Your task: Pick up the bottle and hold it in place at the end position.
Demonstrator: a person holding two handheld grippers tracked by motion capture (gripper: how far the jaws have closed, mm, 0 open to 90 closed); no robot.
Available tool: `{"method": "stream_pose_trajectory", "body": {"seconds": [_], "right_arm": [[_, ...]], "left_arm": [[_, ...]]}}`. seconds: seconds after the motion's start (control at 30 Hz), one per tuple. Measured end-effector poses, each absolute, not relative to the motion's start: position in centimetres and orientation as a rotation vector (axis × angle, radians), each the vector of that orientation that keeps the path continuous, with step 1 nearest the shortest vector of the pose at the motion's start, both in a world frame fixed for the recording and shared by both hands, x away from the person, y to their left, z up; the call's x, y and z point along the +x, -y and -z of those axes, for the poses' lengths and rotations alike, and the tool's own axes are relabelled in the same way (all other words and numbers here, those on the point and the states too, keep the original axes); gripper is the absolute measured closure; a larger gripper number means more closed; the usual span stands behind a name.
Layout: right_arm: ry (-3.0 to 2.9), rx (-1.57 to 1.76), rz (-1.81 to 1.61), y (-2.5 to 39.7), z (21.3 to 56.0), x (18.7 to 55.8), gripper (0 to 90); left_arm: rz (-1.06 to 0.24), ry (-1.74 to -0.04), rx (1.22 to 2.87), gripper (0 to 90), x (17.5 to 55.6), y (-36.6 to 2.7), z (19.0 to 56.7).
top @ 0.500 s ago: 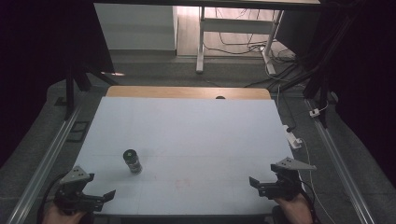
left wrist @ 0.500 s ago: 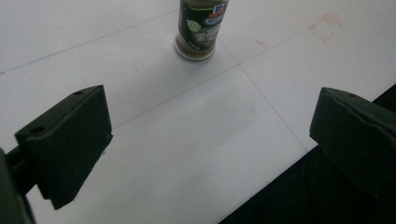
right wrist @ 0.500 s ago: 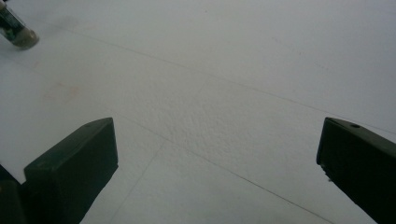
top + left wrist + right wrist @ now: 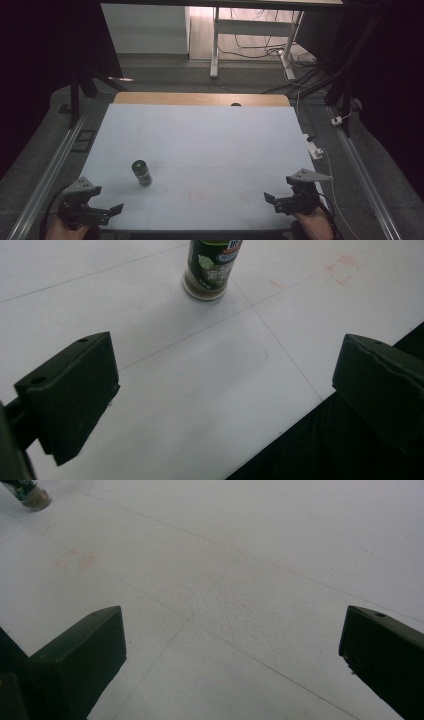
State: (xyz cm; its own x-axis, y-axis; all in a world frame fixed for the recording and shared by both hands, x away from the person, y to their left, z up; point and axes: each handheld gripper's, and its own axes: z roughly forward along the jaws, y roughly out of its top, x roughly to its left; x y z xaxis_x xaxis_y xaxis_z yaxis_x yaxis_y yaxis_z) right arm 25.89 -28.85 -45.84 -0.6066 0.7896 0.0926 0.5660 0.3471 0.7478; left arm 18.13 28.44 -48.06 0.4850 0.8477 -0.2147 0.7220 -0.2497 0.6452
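Note:
A small spice jar [image 4: 141, 172] with a dark cap and green label stands upright on the white table [image 4: 210, 145], left of centre. In the left gripper view the jar [image 4: 210, 270] is ahead of the jaws, well beyond them. My left gripper [image 4: 107, 212] hovers at the table's near left corner, open, nothing between its jaws [image 4: 225, 395]. My right gripper [image 4: 272, 200] sits at the near right edge, open and empty [image 4: 232, 650]. The jar's base [image 4: 30, 495] shows at the top left of the right gripper view.
A faint reddish mark [image 4: 197, 196] lies on the table near the front centre. A wooden strip [image 4: 200, 99] borders the far edge. Metal rails [image 4: 50, 170] run along both sides. A white power strip [image 4: 316, 150] with cables lies off the right edge.
Both grippers stand nearly where they were half a second ago. The jar has not moved.

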Motion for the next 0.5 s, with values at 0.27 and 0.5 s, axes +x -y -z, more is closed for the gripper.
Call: {"method": "stream_pose_trajectory", "body": {"seconds": [0.27,0.5], "right_arm": [[-2.334,1.202,-1.119,28.86,45.87,25.89,0.0],[-2.335,1.201,-1.117,28.84,45.86,25.88,0.0]], "left_arm": [[-0.218,-1.297,2.054,0.0,18.36,-28.27,48.12],[-0.223,-1.301,2.066,0.0,18.38,-28.14,48.14]]}}
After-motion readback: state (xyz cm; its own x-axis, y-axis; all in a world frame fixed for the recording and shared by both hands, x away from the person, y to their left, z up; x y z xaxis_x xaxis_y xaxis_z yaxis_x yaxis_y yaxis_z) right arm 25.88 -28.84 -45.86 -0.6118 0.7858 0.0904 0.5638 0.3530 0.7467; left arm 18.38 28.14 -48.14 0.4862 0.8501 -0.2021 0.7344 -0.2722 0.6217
